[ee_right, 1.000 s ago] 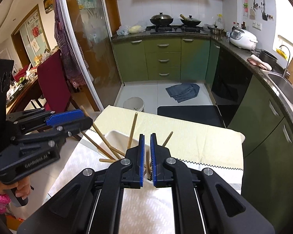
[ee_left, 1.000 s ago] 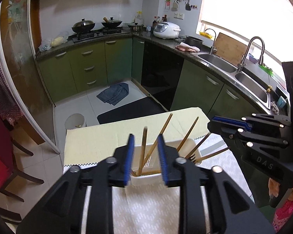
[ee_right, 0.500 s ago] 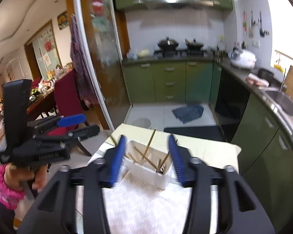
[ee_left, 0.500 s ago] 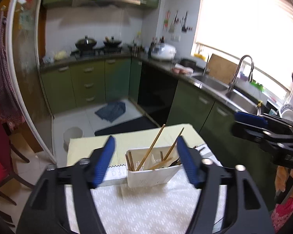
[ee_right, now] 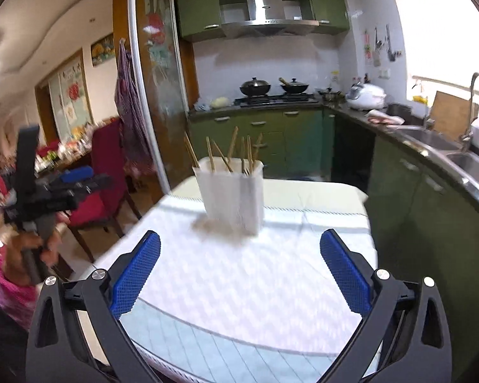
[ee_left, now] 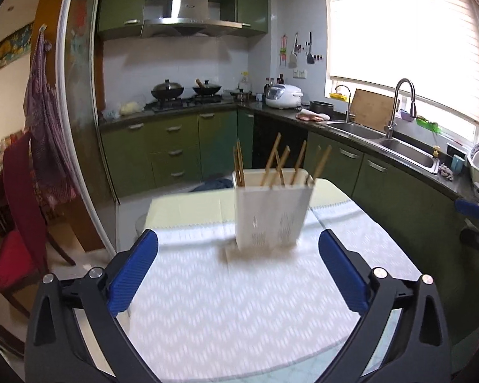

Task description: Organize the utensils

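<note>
A white utensil holder [ee_left: 273, 215] stands upright on the table's patterned white cloth [ee_left: 239, 300], with several wooden chopsticks [ee_left: 273, 159] sticking out of its top. It also shows in the right wrist view [ee_right: 233, 196], chopsticks [ee_right: 231, 148] leaning in it. My left gripper [ee_left: 238, 274] is wide open and empty, held back from the holder near the table's front. My right gripper [ee_right: 239, 274] is wide open and empty too, also short of the holder. The left gripper shows at the left of the right wrist view [ee_right: 64, 180].
A yellow mat [ee_left: 188, 206] lies under the cloth at the table's far end. Green cabinets, a stove with woks [ee_left: 185, 91] and a double sink [ee_left: 396, 146] line the back and right. A red chair [ee_left: 16, 239] stands left of the table.
Both grippers have opened wide and pulled back and down from above the holder. The holder now stands farther ahead, seen from the side instead of from above.
</note>
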The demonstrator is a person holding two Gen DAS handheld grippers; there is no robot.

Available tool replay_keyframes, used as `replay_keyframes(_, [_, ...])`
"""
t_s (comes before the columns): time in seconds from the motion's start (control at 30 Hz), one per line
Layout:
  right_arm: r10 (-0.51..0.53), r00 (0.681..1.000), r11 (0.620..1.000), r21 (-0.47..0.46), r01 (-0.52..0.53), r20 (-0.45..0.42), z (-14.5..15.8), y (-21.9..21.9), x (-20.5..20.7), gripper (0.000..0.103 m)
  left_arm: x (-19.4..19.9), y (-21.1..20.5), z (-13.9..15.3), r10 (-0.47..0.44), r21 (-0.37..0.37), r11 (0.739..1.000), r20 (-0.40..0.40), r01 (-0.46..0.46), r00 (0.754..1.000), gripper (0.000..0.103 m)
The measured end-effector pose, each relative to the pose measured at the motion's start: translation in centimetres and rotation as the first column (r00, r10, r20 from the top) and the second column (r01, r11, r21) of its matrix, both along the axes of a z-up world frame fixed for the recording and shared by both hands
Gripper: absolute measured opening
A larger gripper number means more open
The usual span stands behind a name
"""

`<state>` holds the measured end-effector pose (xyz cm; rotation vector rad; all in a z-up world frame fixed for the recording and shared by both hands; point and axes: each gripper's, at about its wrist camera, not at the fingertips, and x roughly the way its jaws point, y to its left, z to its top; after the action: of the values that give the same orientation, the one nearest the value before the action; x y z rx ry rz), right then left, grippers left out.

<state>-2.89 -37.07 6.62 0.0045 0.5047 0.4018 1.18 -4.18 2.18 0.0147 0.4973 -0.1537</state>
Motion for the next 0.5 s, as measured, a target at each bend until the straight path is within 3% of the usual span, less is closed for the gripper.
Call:
replay_keyframes(0.23, [0.005, 0.995, 1.0, -0.014, -0.003, 0.103, 0.0, 2.3, -6.5, 0.099, -4.7, 0.3, 0.1, 0.053, -0.015, 0.999, 0.039, -0.052, 0.998, 0.096])
replay_keyframes(0.5, [-0.017, 0.992, 1.0, -0.008, 0.018, 0.126, 0.9, 3.5, -6.7, 0.099, -7.2, 0.8, 0.2, 0.057, -0.033, 0.998, 0.037, -0.056, 0.998, 0.096])
